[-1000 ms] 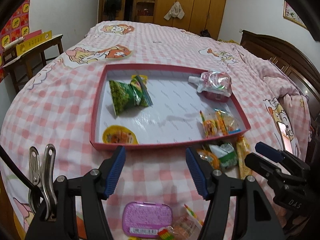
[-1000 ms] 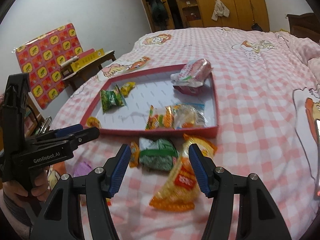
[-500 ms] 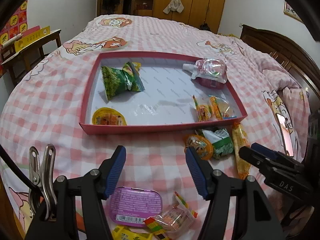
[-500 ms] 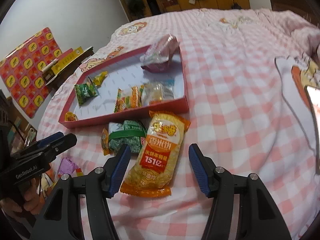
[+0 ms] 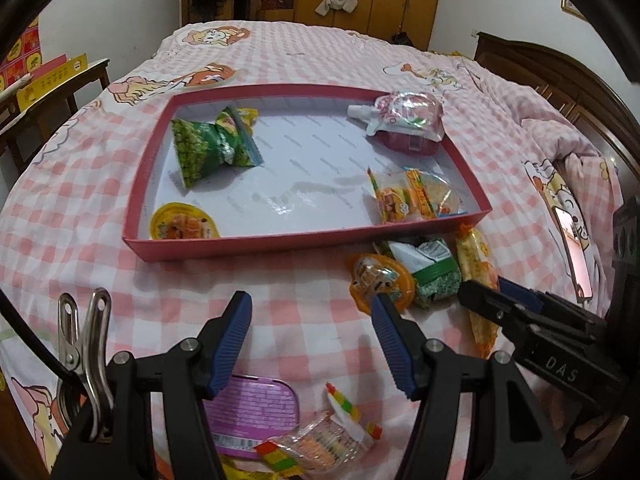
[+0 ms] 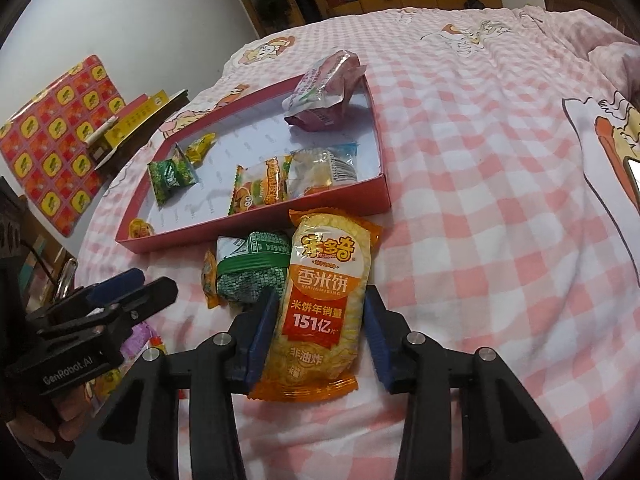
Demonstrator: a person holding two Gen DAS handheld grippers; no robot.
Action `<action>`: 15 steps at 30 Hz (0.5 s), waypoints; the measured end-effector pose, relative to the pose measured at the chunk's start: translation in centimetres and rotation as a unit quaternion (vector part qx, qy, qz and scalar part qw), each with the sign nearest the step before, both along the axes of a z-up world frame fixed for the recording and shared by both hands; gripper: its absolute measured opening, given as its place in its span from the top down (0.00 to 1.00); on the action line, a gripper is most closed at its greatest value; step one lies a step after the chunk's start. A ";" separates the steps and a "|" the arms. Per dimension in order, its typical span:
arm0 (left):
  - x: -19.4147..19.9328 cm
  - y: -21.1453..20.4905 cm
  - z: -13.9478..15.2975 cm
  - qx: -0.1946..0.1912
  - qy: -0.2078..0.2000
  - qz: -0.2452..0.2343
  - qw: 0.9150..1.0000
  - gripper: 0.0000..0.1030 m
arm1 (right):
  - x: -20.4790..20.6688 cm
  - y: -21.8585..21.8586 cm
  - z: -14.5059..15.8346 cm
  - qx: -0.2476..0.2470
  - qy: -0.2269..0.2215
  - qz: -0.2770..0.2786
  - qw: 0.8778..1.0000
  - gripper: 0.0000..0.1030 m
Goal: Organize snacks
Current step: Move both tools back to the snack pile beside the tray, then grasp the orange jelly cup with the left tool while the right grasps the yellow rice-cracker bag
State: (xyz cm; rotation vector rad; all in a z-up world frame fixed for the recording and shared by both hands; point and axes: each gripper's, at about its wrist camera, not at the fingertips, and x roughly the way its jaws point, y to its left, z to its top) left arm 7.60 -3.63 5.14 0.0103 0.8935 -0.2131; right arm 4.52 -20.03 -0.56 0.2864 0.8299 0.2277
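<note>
A red-rimmed tray [image 5: 248, 245] [image 6: 256, 220] lies on the pink checked bed and holds several snacks, among them a green pea bag [image 5: 208, 148] and a pink pouch [image 5: 404, 120]. An orange rice cracker pack [image 6: 324, 304] lies in front of the tray. My right gripper [image 6: 318, 312] is open, with its blue pads on either side of the pack's lower half. A green wrapped snack [image 6: 252, 272] [image 5: 432, 272] and an orange jelly cup [image 5: 380, 280] lie to its left. My left gripper [image 5: 310, 324] is open and empty above the bedspread.
A purple tin [image 5: 256, 412] and a clear candy pack [image 5: 320, 440] lie on the bed by the left gripper. A phone [image 5: 572, 248] lies at the right. A wooden side table [image 5: 52, 92] stands left of the bed, a headboard [image 5: 560, 80] at the right.
My right gripper has moved down and forward, so that its open pads now straddle the rice cracker pack. My left gripper has pulled back and tilted down, and the tray looks farther off.
</note>
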 end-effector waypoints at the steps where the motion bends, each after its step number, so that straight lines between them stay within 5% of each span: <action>1: 0.0 -0.2 -0.1 0.001 0.001 -0.003 1.000 0.36 | 0.0 -0.1 0.1 -0.001 0.000 0.001 1.000 0.59; 11: 1.0 -2.5 -1.0 0.003 0.011 -0.026 1.000 0.39 | 0.2 -1.1 -0.1 -0.011 -0.004 -0.005 1.000 0.59; 15: 1.1 -3.7 -1.4 0.016 0.005 -0.042 0.999 0.51 | 0.4 -1.3 -0.9 0.004 0.004 -0.001 1.000 0.59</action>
